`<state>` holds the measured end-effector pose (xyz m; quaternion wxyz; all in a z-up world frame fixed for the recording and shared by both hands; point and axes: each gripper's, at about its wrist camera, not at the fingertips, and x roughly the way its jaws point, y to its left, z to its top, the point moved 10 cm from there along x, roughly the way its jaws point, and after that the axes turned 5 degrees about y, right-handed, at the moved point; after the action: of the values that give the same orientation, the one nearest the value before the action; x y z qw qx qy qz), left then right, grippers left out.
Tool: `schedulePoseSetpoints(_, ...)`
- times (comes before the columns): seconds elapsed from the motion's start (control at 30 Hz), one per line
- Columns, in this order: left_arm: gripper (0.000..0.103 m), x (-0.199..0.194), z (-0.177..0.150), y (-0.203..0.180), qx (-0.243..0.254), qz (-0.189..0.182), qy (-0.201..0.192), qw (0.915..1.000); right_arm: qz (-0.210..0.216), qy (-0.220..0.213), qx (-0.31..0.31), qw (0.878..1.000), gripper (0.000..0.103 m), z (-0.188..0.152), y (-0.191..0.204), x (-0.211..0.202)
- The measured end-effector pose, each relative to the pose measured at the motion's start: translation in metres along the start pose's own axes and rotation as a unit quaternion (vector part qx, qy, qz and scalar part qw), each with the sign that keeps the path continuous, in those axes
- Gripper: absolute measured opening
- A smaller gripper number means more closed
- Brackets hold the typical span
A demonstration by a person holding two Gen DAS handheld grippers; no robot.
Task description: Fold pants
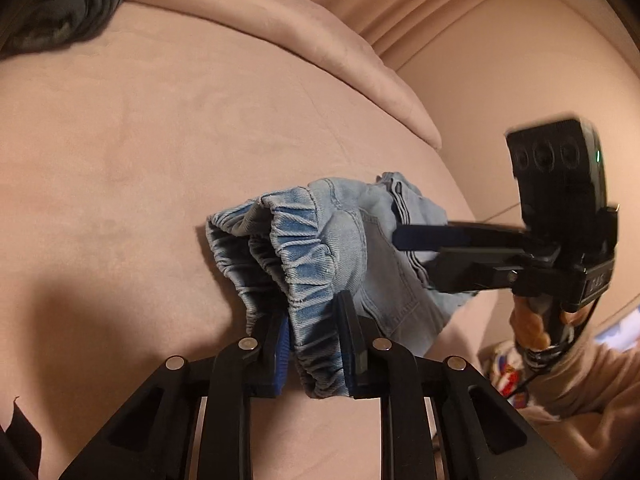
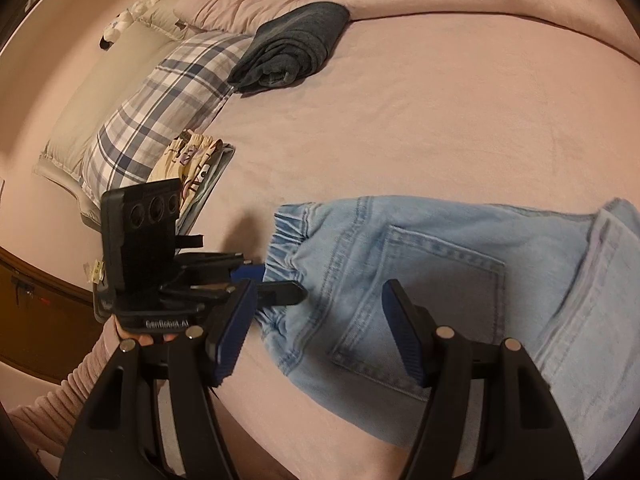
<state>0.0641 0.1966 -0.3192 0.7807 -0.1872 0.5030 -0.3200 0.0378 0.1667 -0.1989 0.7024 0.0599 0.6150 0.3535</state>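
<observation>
A: Pants (image 2: 440, 264) = pale blue denim, faded, visible stitching; waistband (image 1: 296, 248) ruched, elasticated look.

B: Bed cover (image 2: 400, 120)?

A: Pink cloth, soft, matt, slightly napped like suede or fleece. Pillow (image 2: 160, 108) = woven check cotton-type cloth. Dark garment (image 2: 296, 48) = grey cloth, matt.

B: Tools?

A: Left gripper (image 1: 316, 344) & right gripper (image 2: 316, 332): black plastic, semi-matt, w/ shiny metal pins; blue ribbed pads (image 2: 232, 332), rubbery look. Sleeve (image 2: 76, 392) = ribbed pink knit.

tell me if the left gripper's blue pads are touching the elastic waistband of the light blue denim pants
Touching. The left wrist view shows the left gripper pinching the gathered waistband of the pants between both pads.
</observation>
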Motion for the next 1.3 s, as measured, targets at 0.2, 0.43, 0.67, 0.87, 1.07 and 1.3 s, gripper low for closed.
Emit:
schedulePoseSetpoints(0.2,0.018,-0.01,-0.004,-0.01,0.016,0.033,-0.004,0.9993,-0.083,0.037,-0.036,0.995,0.072,0.03,0.021,0.02)
schedulePoseSetpoints(0.43,0.018,-0.016,0.001,-0.043,0.057,0.07,-0.017,0.9958,-0.187,0.071,-0.075,0.977,0.077,0.049,0.026,0.026)
schedulePoseSetpoints(0.67,0.018,-0.016,0.005,-0.059,0.047,0.065,-0.029,0.9963,-0.237,0.096,-0.116,0.96,0.05,0.046,0.016,0.018)
schedulePoseSetpoints(0.87,0.019,-0.026,0.01,-0.072,0.029,0.081,-0.085,0.9926,-0.254,0.079,-0.156,0.951,0.03,0.039,0.019,0.002)
schedulePoseSetpoints(1.07,0.03,-0.064,0.0,-0.051,-0.006,0.102,-0.137,0.9853,-0.232,0.054,-0.128,0.963,0.03,0.035,0.001,-0.022)
schedulePoseSetpoints(1.3,0.03,-0.027,-0.013,0.031,-0.129,0.111,-0.113,0.9789,-0.205,0.039,-0.112,0.972,0.03,0.033,0.004,-0.024)
